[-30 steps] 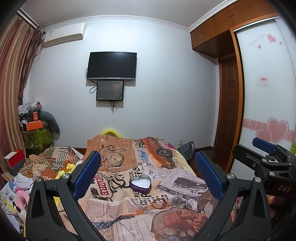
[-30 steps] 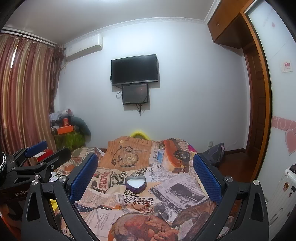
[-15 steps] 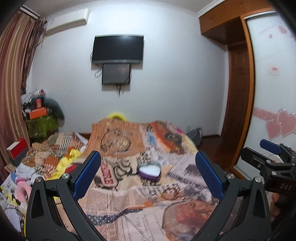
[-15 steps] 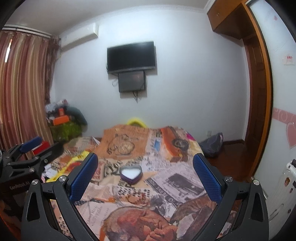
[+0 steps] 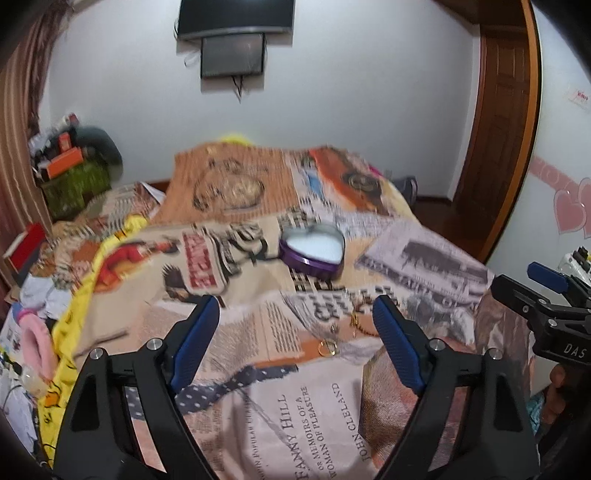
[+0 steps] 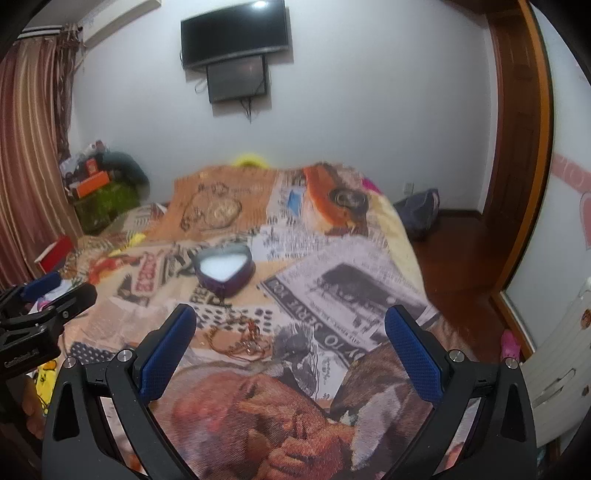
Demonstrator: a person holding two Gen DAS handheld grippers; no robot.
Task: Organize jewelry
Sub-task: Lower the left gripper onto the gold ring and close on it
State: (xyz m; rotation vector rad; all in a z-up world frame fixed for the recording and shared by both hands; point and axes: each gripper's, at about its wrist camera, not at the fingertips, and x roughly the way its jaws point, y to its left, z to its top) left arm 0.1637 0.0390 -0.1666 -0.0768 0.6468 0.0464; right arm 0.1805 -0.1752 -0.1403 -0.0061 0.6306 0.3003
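An open purple heart-shaped tin (image 5: 314, 251) with a white inside sits on the printed bedspread (image 5: 258, 406); it also shows in the right wrist view (image 6: 224, 269). Gold jewelry lies in front of it: a small ring (image 5: 327, 347) and a chain (image 5: 360, 321), seen as a tangled chain pile (image 6: 240, 341) in the right wrist view. My left gripper (image 5: 295, 332) is open and empty, above the bed just short of the ring. My right gripper (image 6: 291, 343) is open and empty, above the chain pile. Each gripper shows at the other view's edge.
The bed drops off at the right to a wooden floor (image 6: 454, 266) with a dark bag (image 6: 421, 210). Clothes and clutter (image 5: 33, 314) lie left of the bed. A white cabinet (image 6: 561, 369) stands at the right. A TV (image 6: 236, 33) hangs on the far wall.
Both grippers have tilted down and moved forward toward the bed, so the tin and the jewelry sit closer. Both stay open and empty.
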